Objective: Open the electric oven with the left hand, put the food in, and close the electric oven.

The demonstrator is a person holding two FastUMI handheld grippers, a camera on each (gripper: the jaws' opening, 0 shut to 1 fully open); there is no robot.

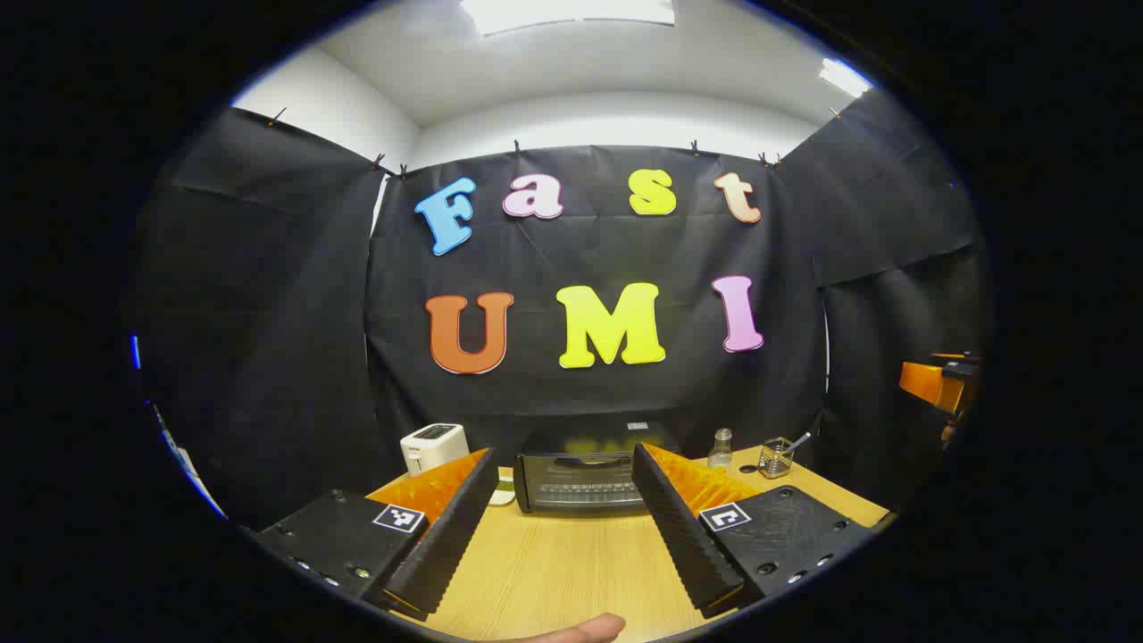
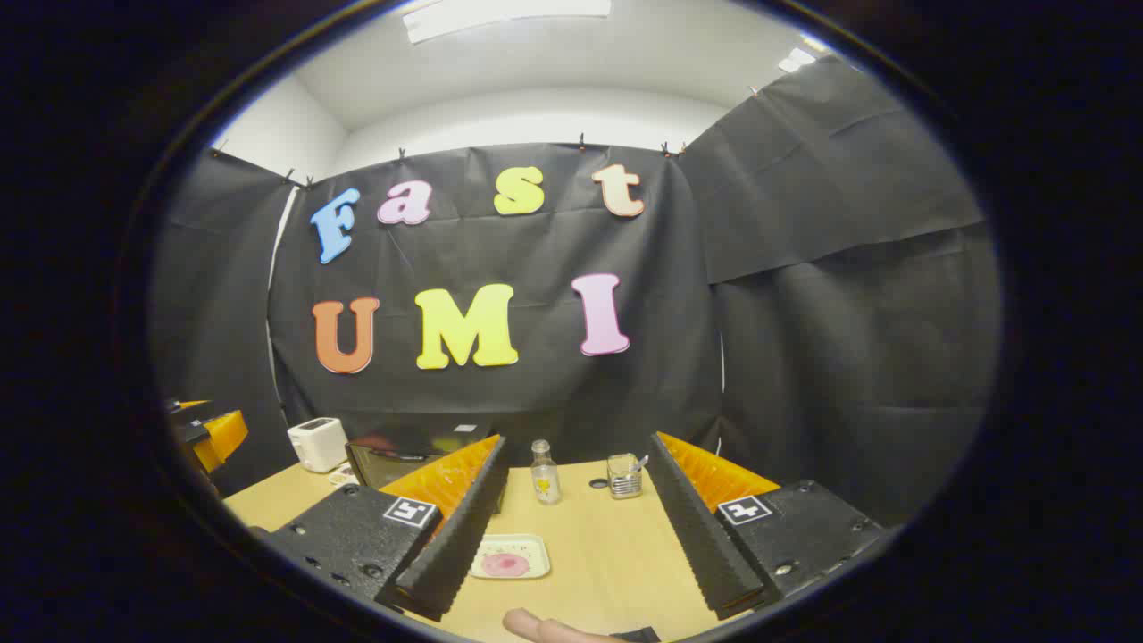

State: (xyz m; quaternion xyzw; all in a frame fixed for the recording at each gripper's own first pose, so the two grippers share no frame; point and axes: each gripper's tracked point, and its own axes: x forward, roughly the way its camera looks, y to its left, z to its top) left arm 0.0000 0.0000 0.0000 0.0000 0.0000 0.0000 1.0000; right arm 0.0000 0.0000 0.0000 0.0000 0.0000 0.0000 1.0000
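Observation:
The black electric oven stands at the back of the wooden table, its glass door closed. My left gripper hovers in front of it, open and holding nothing. In the right gripper view the oven sits to the left behind my left finger. A pale square plate with a pink round piece of food lies on the table just inside my right gripper, which is open and holding nothing. The other gripper shows at the far left edge.
A white toaster stands left of the oven. A small glass bottle and a wire holder with a utensil stand to its right. A fingertip shows at the bottom. The wooden table lies between my fingers.

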